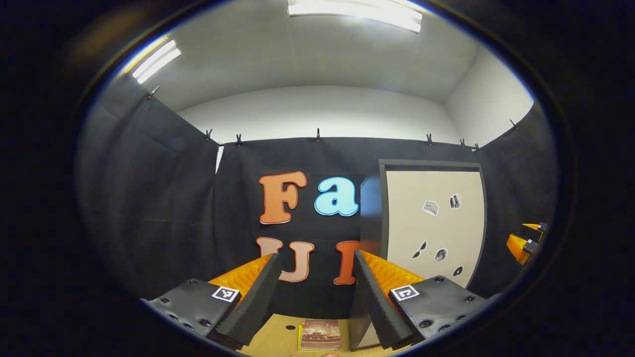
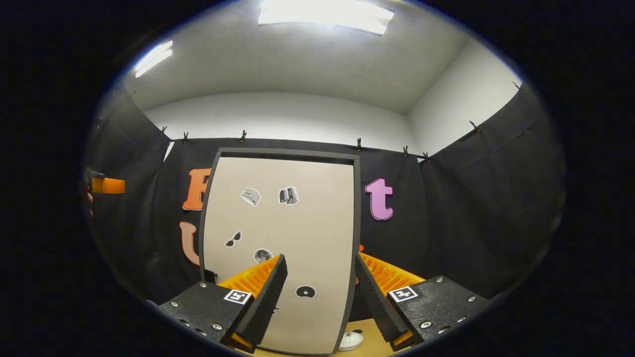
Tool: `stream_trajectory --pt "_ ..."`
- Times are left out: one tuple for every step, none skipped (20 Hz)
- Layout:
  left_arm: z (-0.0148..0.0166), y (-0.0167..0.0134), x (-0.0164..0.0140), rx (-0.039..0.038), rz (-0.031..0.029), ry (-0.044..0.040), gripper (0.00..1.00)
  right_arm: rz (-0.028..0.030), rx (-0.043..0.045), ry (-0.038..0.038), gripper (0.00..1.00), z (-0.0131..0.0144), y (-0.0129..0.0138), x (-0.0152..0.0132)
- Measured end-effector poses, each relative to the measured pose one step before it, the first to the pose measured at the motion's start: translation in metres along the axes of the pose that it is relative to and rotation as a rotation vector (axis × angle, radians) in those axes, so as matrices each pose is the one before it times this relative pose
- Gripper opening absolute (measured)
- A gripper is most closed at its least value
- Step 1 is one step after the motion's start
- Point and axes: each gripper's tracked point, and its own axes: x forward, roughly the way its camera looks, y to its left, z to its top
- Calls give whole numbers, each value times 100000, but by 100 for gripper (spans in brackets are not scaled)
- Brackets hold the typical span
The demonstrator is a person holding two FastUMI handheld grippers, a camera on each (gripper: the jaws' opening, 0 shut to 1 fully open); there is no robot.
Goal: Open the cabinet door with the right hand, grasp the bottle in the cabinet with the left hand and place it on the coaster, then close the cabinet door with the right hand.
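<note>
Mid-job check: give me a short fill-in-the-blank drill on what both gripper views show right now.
1. The cabinet door is ____, so the bottle inside is out of sight.
2. The right gripper has its fingers ____, holding nothing.
3. The left gripper is also ____ and empty.
4. Below the left gripper, a ____ lies on the wooden table.

Missing words: closed; open; open; book

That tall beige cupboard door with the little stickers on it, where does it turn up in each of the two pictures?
Left gripper view: the cabinet door stands right of centre, shut, behind the near right finger.
Right gripper view: the cabinet door stands in the middle, straight ahead, between and behind the open jaws.
Shared landmark: the sunglasses sticker low on the door's left side.
</note>
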Motion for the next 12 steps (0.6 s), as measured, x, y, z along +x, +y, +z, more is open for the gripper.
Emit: stream_trajectory --pt "373 408 113 -261 502 -978 95 187 82 103 84 -64 264 -140" --pt "-147 422 -166 233 1505 -176 95 -45 -94 191 83 -35 149 -63" --pt "6 272 100 -513 774 -380 99 683 -402 134 83 7 310 -81" --pt "-299 138 -242 -935 360 565 97 1537 -514 -544 83 67 649 -107" --pt "-235 155 92 -1037 176 -109 95 1722 -605 -1444 83 174 673 -77" --pt "-305 364 3 -616 1106 227 92 1333 -628 -1413 83 182 607 62" --pt "-313 897 -35 52 1845 550 92 491 -439 -239 84 -144 450 126" --pt "-213 745 -177 801 2121 102 91 855 99 299 84 -298 589 83" --pt "-215 661 60 845 2084 138 91 1156 596 529 84 -302 670 206" --pt "-138 389 -131 625 1053 295 93 1457 902 788 84 -380 730 304" --pt "-487 359 -116 228 758 873 95 1508 948 942 85 -453 773 292" --pt "-365 129 -82 227 253 661 92 1416 816 1220 85 -554 746 363"
